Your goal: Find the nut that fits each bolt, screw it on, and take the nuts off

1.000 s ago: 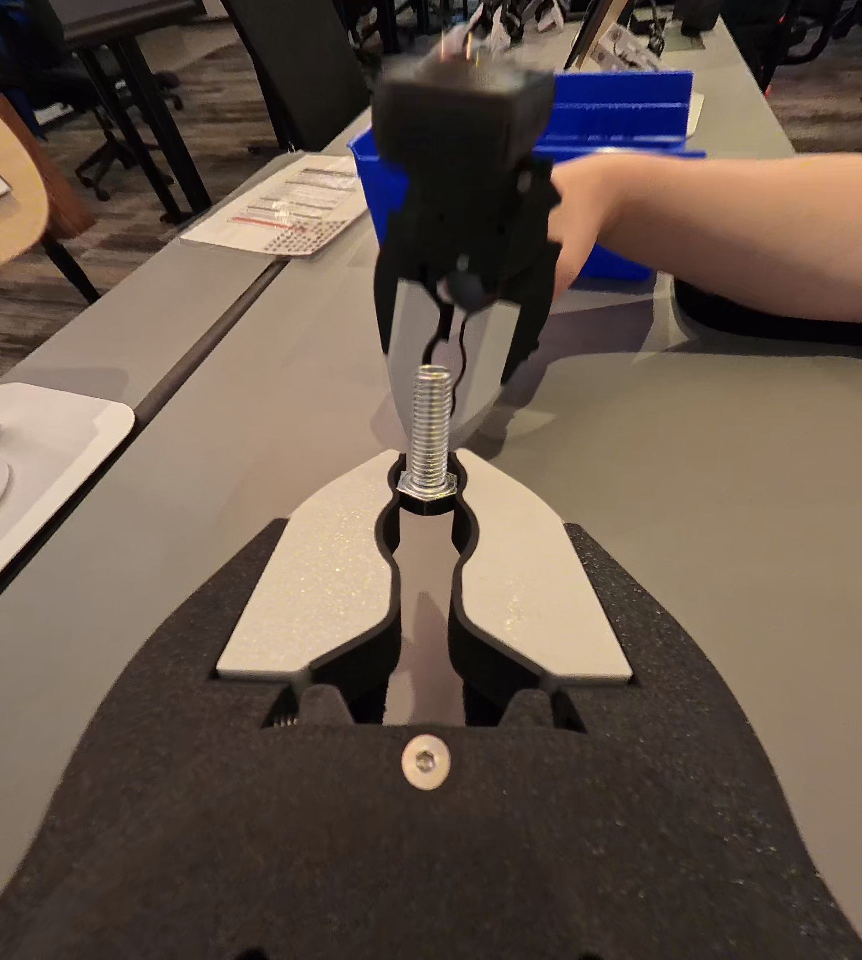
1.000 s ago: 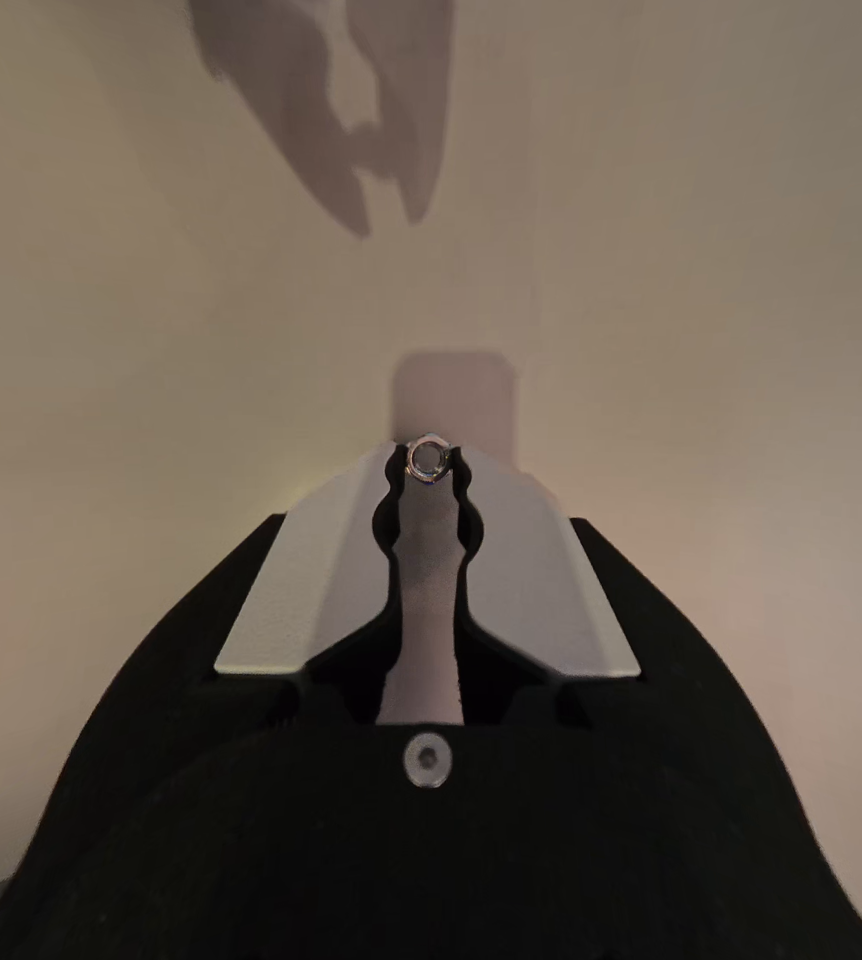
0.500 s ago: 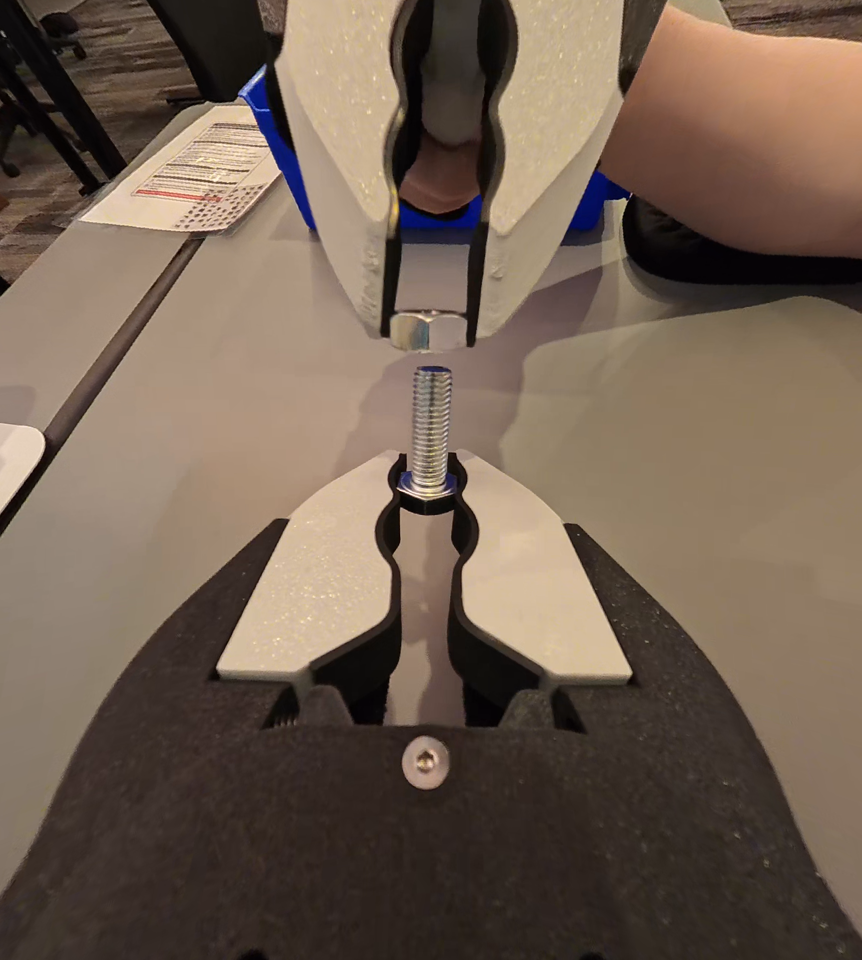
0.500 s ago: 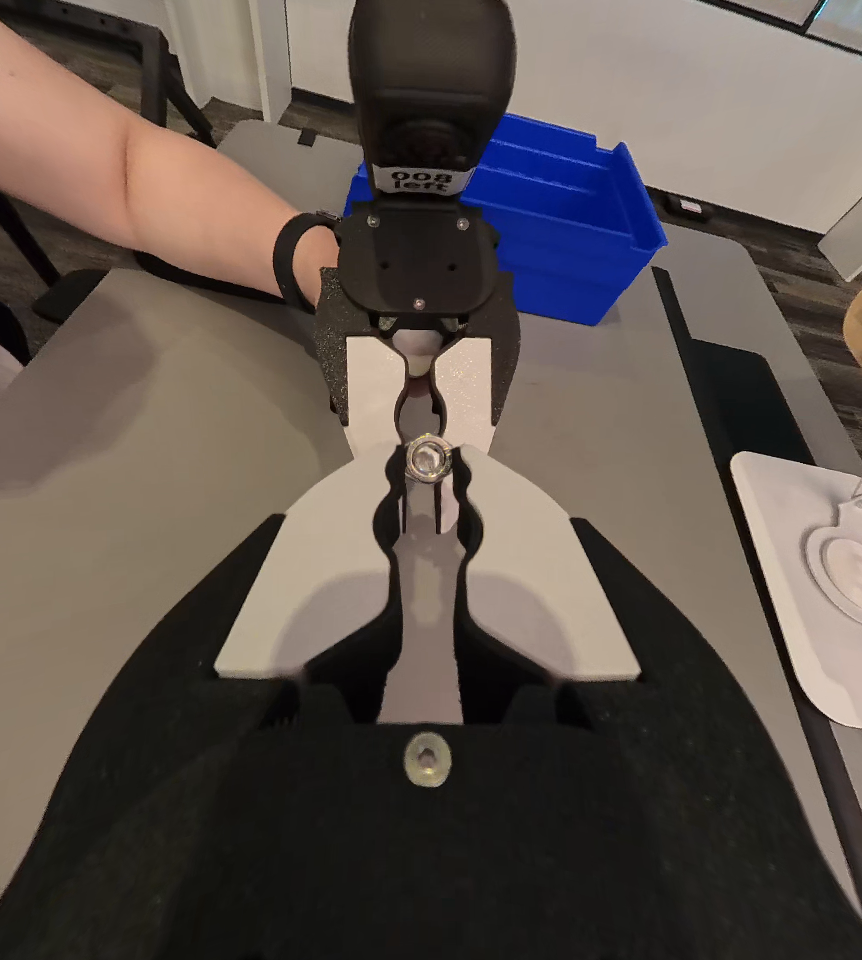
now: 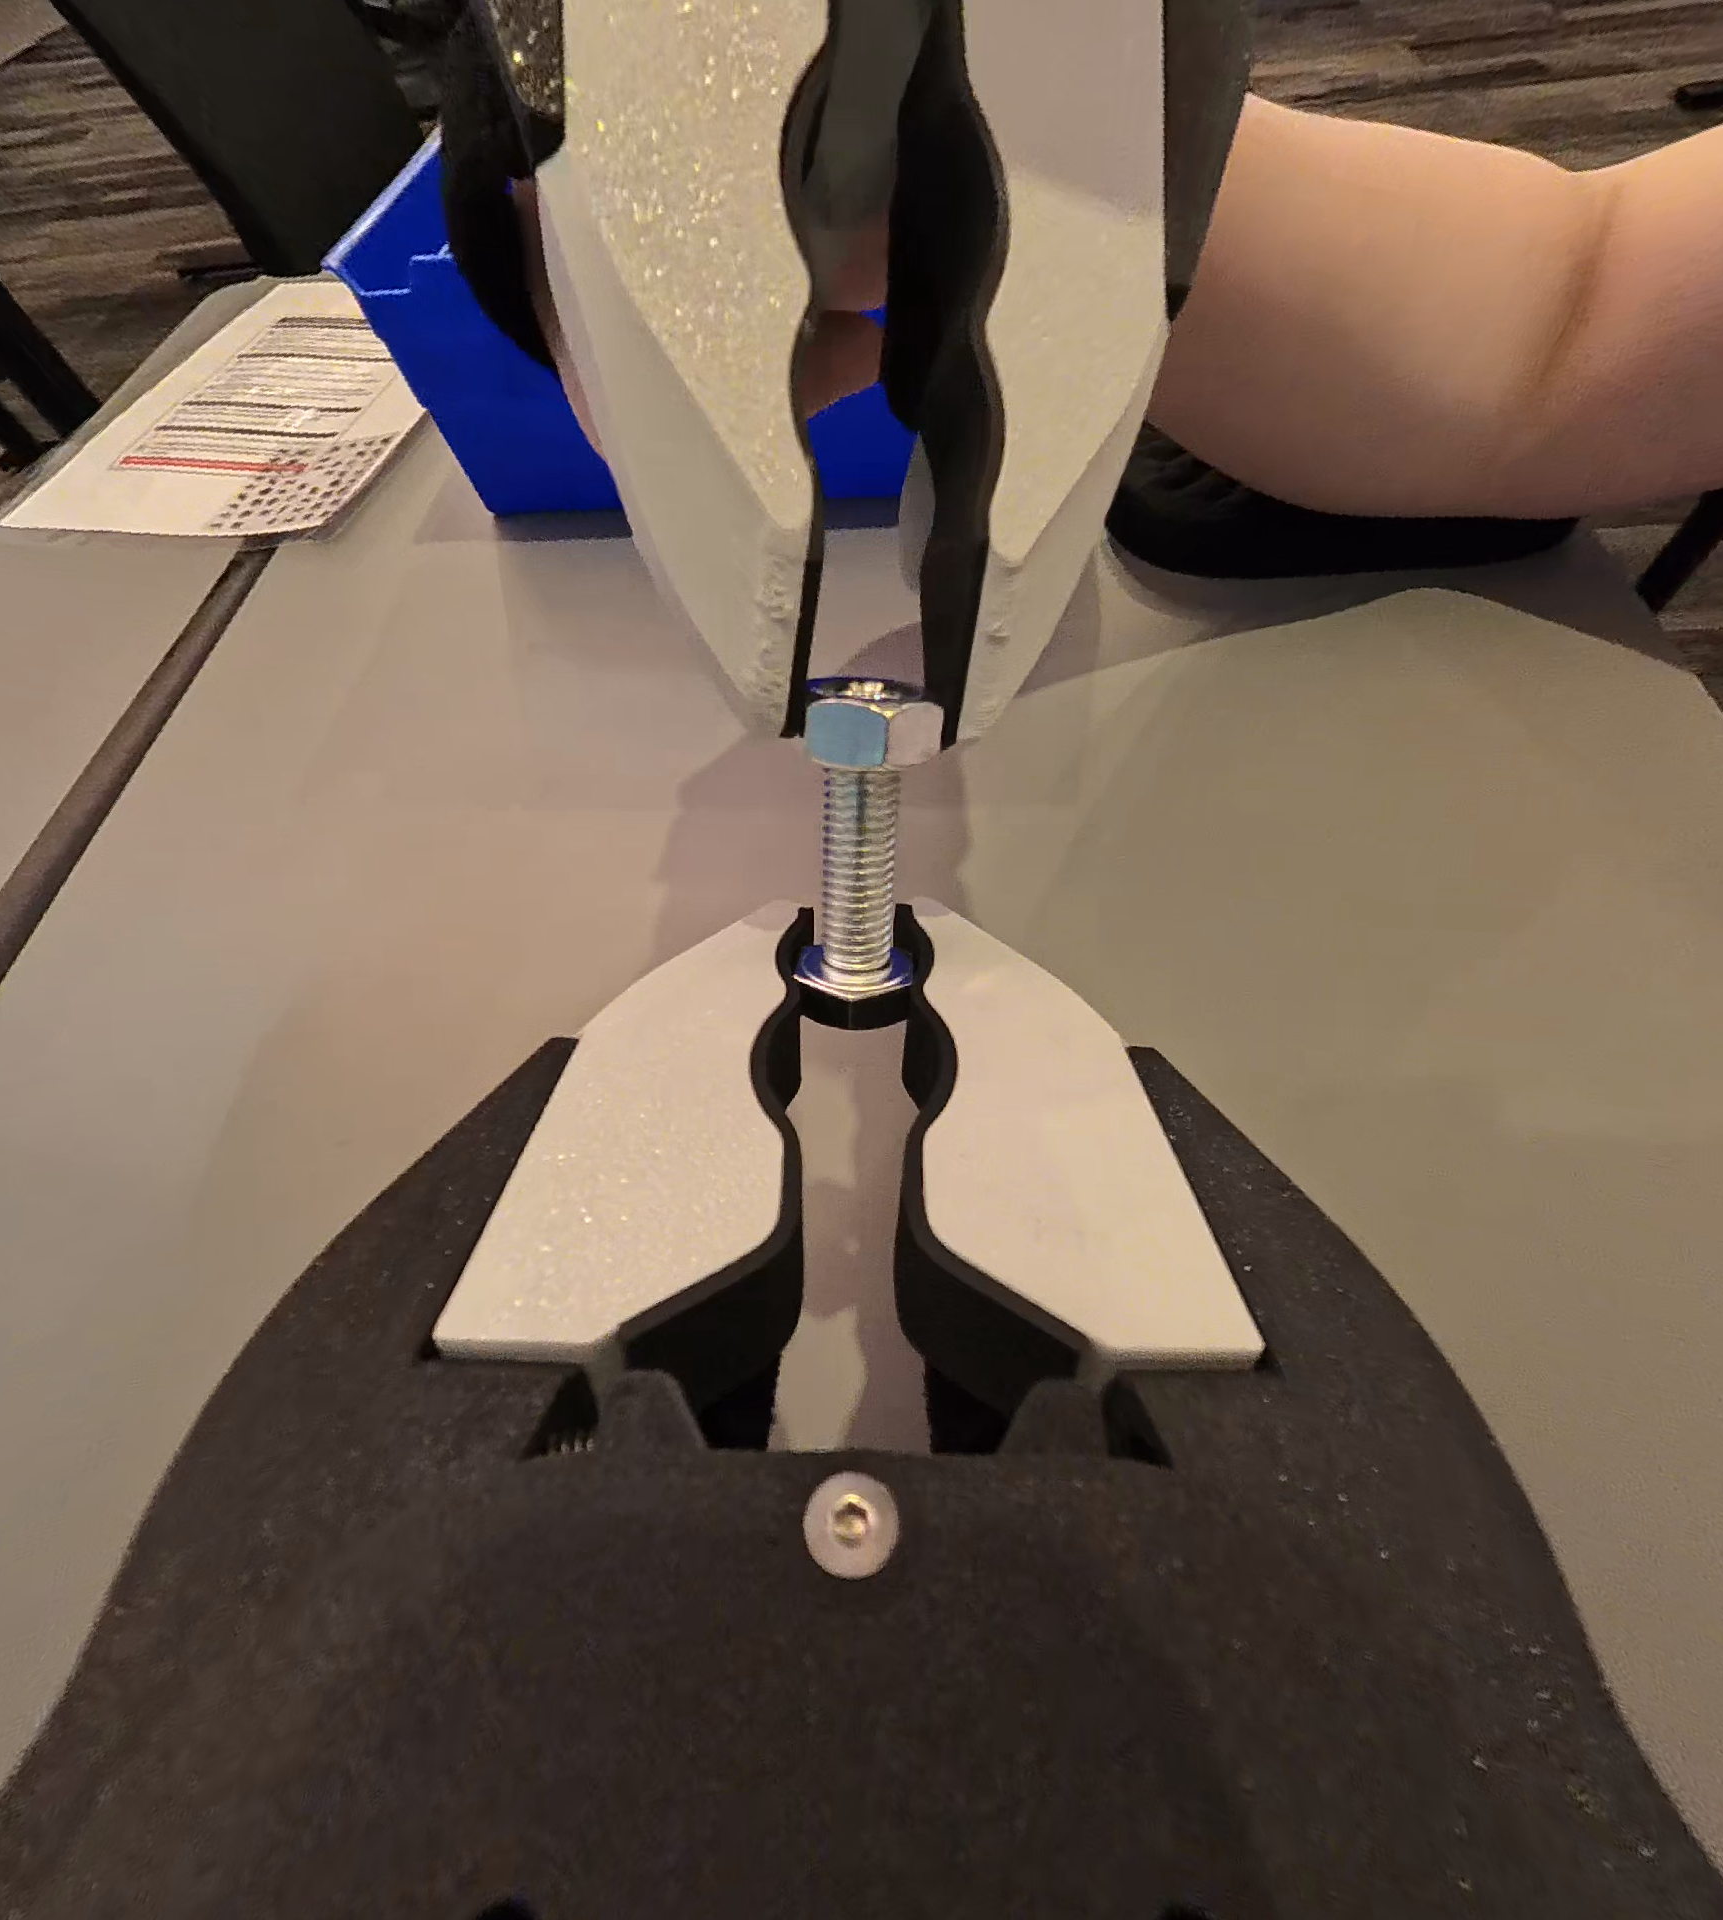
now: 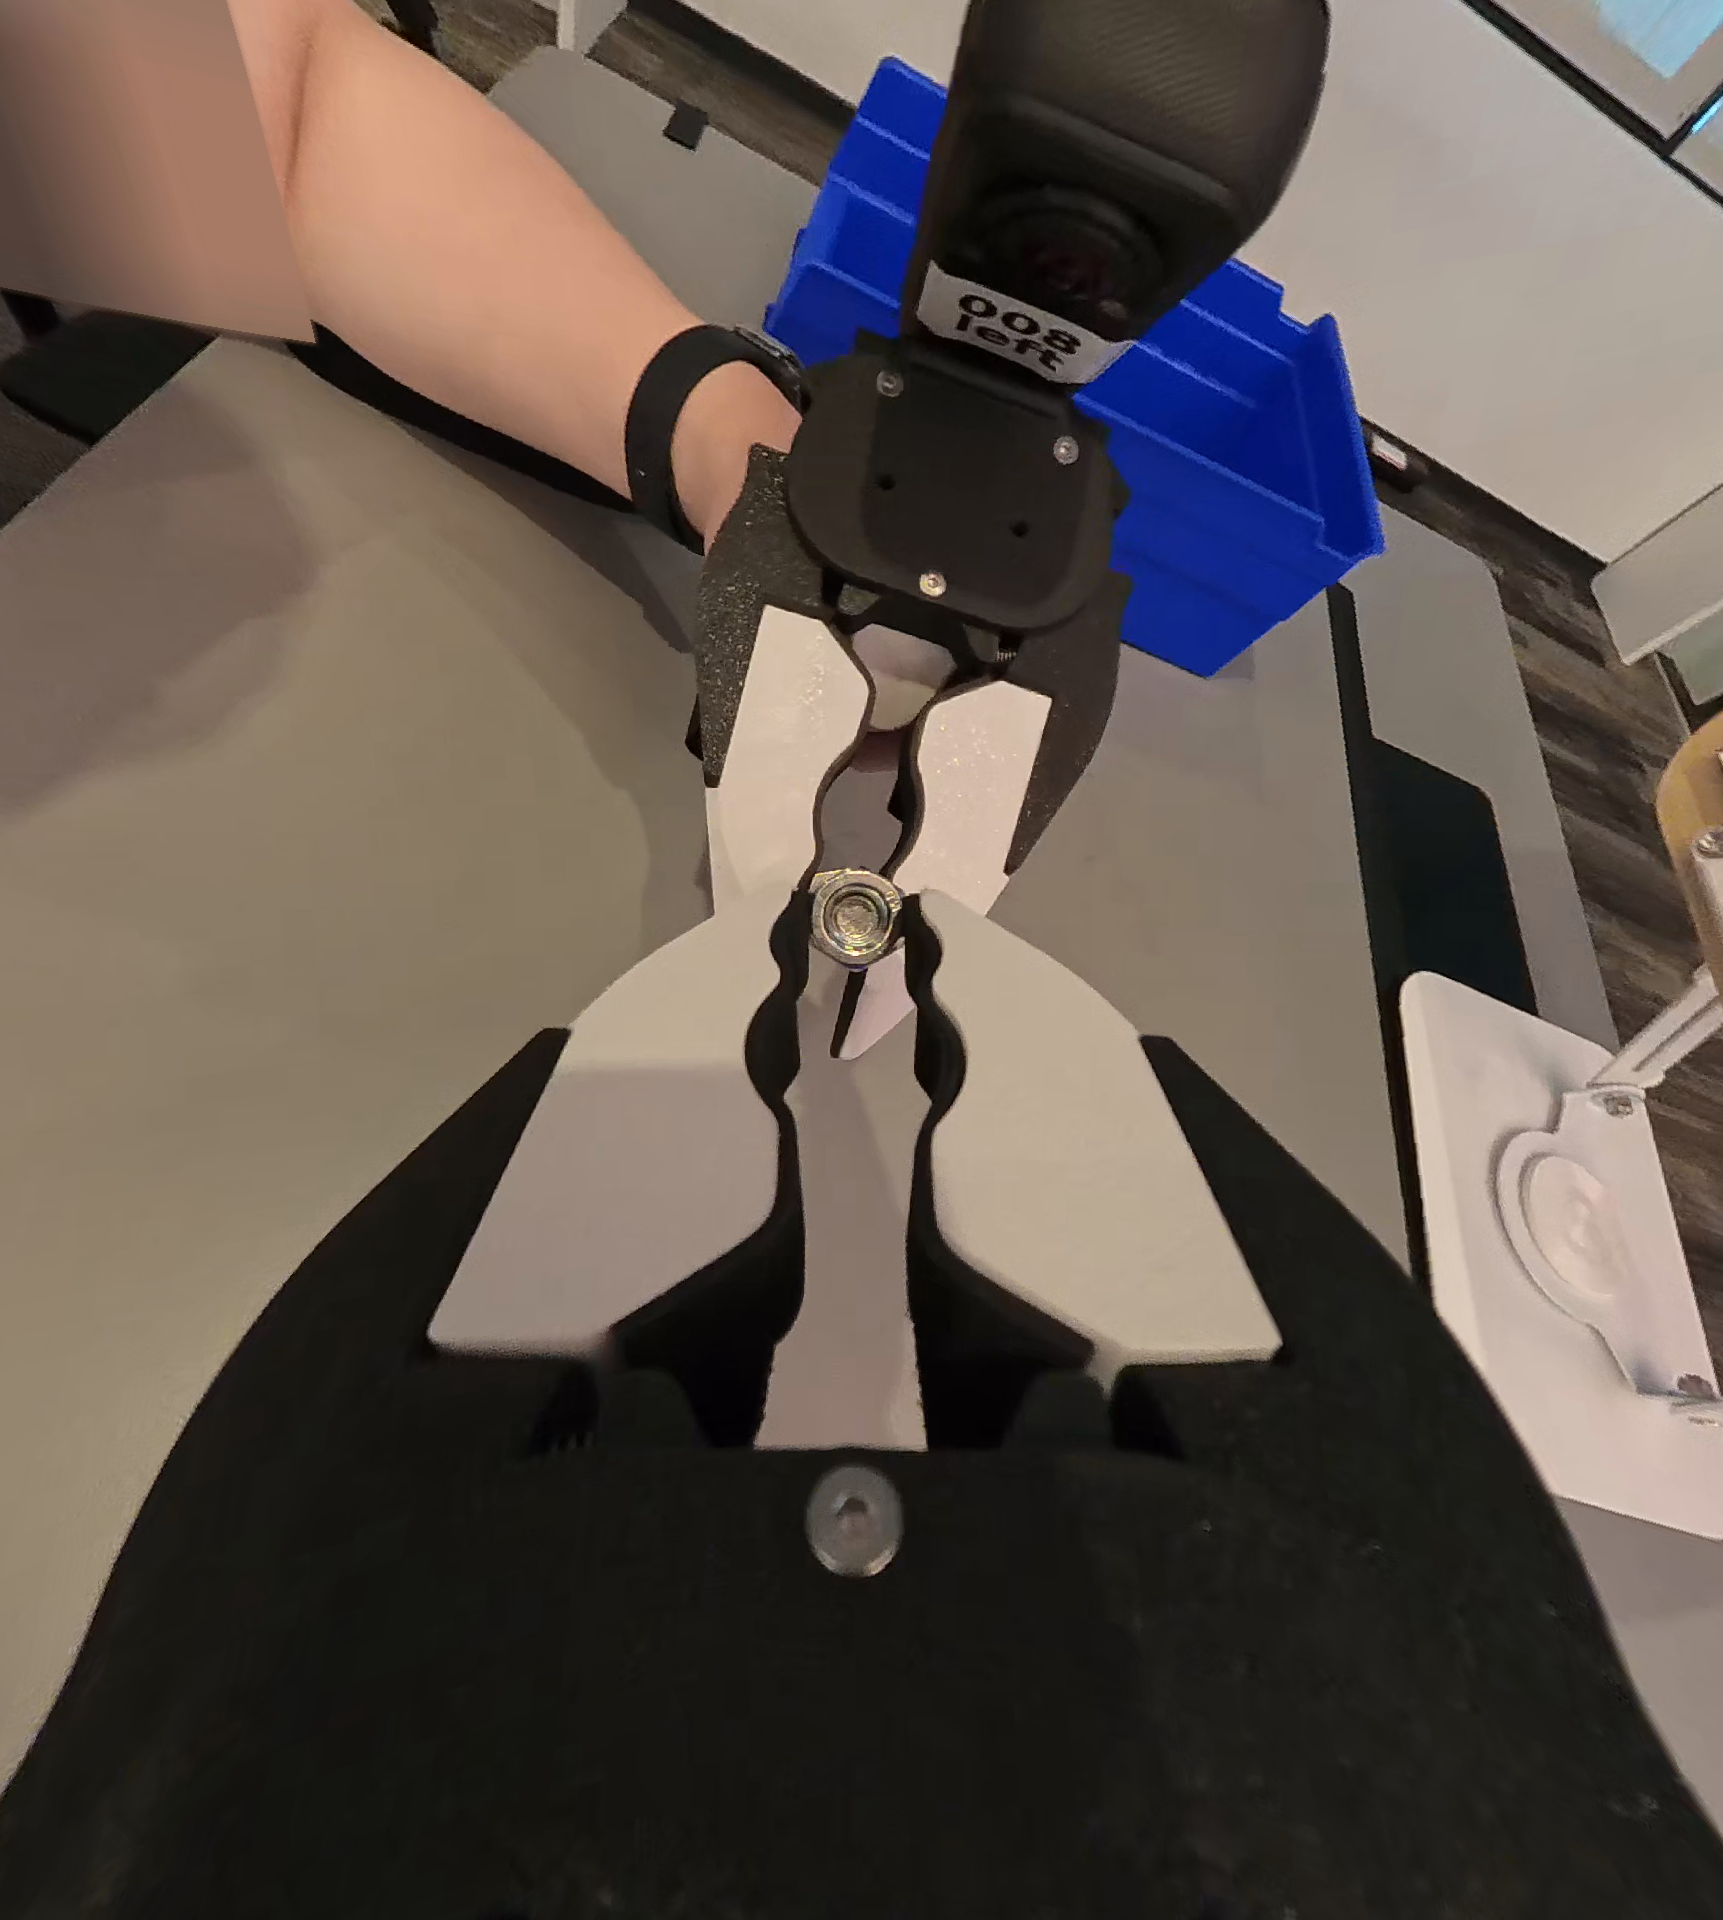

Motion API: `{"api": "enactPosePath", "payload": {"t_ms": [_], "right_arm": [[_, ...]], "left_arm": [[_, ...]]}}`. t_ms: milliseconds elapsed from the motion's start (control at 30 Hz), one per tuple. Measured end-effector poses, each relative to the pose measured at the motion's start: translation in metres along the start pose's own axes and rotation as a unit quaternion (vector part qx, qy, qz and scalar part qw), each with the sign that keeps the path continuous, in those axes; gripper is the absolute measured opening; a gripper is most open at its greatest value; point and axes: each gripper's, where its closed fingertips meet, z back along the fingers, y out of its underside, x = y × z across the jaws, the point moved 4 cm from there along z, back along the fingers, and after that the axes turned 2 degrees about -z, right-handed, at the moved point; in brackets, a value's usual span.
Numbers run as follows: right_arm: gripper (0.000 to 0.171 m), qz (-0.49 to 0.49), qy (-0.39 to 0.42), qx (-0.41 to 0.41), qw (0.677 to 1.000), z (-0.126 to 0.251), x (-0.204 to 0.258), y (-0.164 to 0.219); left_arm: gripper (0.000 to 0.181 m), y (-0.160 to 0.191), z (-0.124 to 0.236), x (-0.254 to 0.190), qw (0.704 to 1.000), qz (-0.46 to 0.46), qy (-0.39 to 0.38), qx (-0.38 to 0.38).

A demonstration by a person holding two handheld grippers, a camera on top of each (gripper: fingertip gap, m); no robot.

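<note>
I see my left gripper [image 5: 852, 961] at frame centre, fingers clamped on the upright silver threaded bolt [image 5: 855, 868] by its head. My right gripper [image 5: 872, 727] points down from the top edge, fingers pinching the silver hex nut [image 5: 869, 729] onto the bolt's tip; its upper body is cut off.

The silver threaded bolt [image 5: 855, 878] has its top end hidden inside the silver hex nut [image 5: 871, 730]. The blue plastic bin [image 5: 483, 416] is mostly covered by the white-fingered right gripper [image 5: 871, 717], whose body the top edge cuts off. A bare forearm [image 6: 400, 260] dissolves into blur at the left edge.
</note>
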Motion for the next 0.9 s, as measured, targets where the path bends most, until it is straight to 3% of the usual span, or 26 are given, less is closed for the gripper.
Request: {"api": "enactPosePath", "payload": {"t_ms": [233,500,700,900], "right_arm": [[0.017,-0.083,0.054,0.004,0.995,-0.005,-0.020,0.002],[0.017,-0.228,0.100,-0.030,0.968,-0.015,-0.043,0.008],[0.017,-0.336,0.136,-0.049,0.931,-0.023,-0.051,0.012],[0.017,-0.426,0.117,-0.073,0.894,-0.024,-0.052,0.018]], "left_arm": [[0.014,0.002,0.007,0.020,0.997,0.033,-0.070,0.006],[0.014,0.008,0.018,0.041,0.982,0.055,-0.175,0.044],[0.014,0.014,0.022,0.051,0.967,0.067,-0.235,0.076],[0.014,0.017,0.023,0.054,0.955,0.027,-0.276,0.109]]}}
